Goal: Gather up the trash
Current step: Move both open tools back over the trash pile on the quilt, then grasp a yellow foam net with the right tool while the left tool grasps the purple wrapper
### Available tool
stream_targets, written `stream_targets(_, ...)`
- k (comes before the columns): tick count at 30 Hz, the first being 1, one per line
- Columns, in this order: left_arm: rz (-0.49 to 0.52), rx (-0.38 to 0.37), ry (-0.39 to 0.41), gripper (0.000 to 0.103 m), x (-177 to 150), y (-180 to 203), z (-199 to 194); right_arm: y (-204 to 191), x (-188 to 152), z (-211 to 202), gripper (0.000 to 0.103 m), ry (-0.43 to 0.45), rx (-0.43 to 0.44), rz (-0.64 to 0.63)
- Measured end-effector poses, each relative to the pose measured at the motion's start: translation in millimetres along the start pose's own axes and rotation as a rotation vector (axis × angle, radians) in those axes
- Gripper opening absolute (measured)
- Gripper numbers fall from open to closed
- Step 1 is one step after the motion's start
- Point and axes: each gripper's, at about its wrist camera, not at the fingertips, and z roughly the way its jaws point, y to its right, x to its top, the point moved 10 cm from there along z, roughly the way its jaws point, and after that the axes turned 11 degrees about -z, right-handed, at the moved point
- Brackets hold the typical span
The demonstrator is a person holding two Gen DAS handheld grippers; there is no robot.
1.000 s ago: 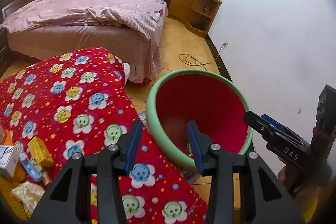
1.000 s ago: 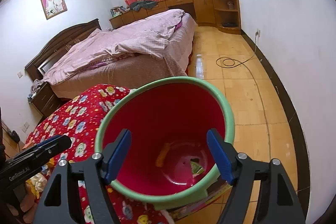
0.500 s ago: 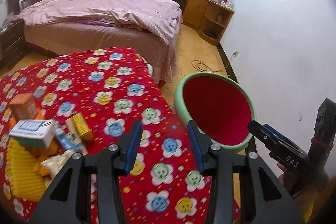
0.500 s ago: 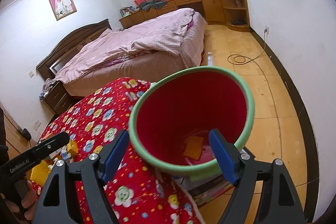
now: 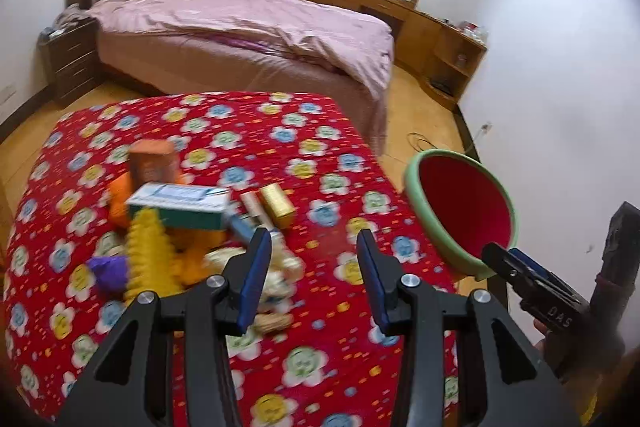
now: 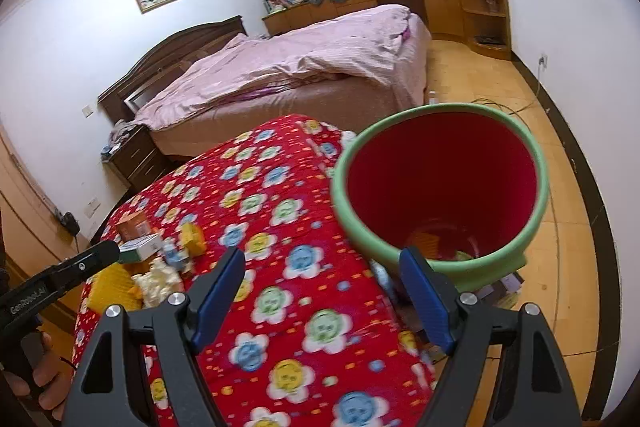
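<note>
A heap of trash lies on the red flowered cloth (image 5: 320,147): a white-and-green box (image 5: 180,205), an orange-brown box (image 5: 154,163), a small gold box (image 5: 278,205), a yellow ribbed piece (image 5: 148,247), a purple scrap (image 5: 110,269) and crumpled paper (image 5: 280,267). My left gripper (image 5: 313,243) hovers open just right of the heap with nothing between its fingers. The red bin with a green rim (image 6: 472,269) stands beside the table and holds some scraps (image 6: 424,239). My right gripper (image 6: 322,259) is open and empty, between the cloth and the bin.
A bed with a pink cover (image 5: 248,23) stands beyond the table. Wooden cabinets (image 5: 440,39) line the far wall, with a nightstand (image 5: 72,55) on the left. A cable (image 6: 496,107) lies on the tiled floor. The white wall is close on the right.
Both grippers have swung left, away from the bin and over the cloth. The trash heap has come into the middle of the left view. The bin has slid to the right in both views.
</note>
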Motion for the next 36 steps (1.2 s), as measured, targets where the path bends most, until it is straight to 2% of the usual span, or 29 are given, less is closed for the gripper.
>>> stream_targets(18,-0.105,0.130,0.060,0.044,-9.7,-99.1,-47.2,-78.3,-18.5,-1.4,0.084,-0.012,0.063,-0.078)
stream_targets(36,-0.225,0.214,0.071,0.044,-27.9,-179.7,-59.2,-161.7,-33.7,15.5,0.084,-0.044,0.138,-0.195)
